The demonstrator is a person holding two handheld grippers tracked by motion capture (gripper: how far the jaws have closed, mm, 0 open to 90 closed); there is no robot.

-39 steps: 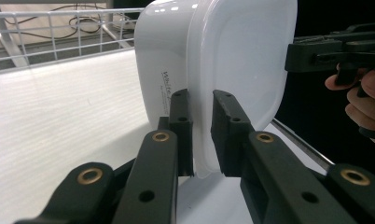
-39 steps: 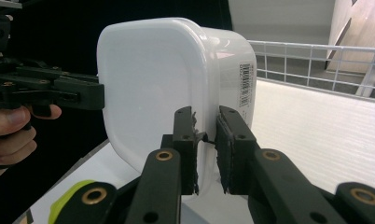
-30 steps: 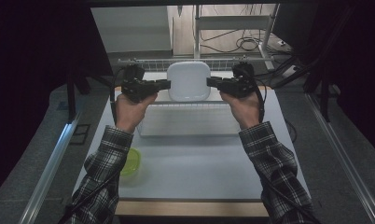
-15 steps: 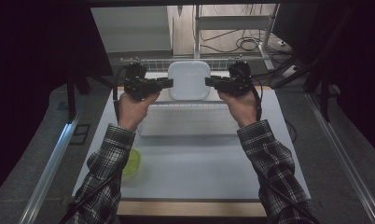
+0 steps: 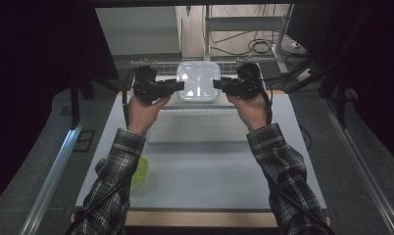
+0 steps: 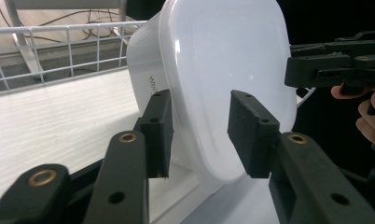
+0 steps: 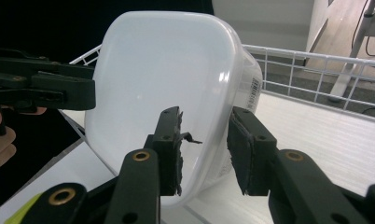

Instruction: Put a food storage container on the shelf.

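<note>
Lettering on the white container [image 6: 213, 79] too cut off to read in the left gripper view; barcode sticker on its wall in the right gripper view, unreadable. Held tilted at the worktop [image 5: 209, 166] far edge, by the wire rack [image 5: 156, 63]. Left claw [image 5: 179, 86] and right claw [image 5: 217, 84] clamped on opposite rims. Green cup [image 5: 140, 170] seen from above, near the left sleeve.

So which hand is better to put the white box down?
Neither alone, probably. The left gripper and right gripper each straddle the lid rim on opposite sides of the white plastic container, so lowering it likely needs both together.
</note>
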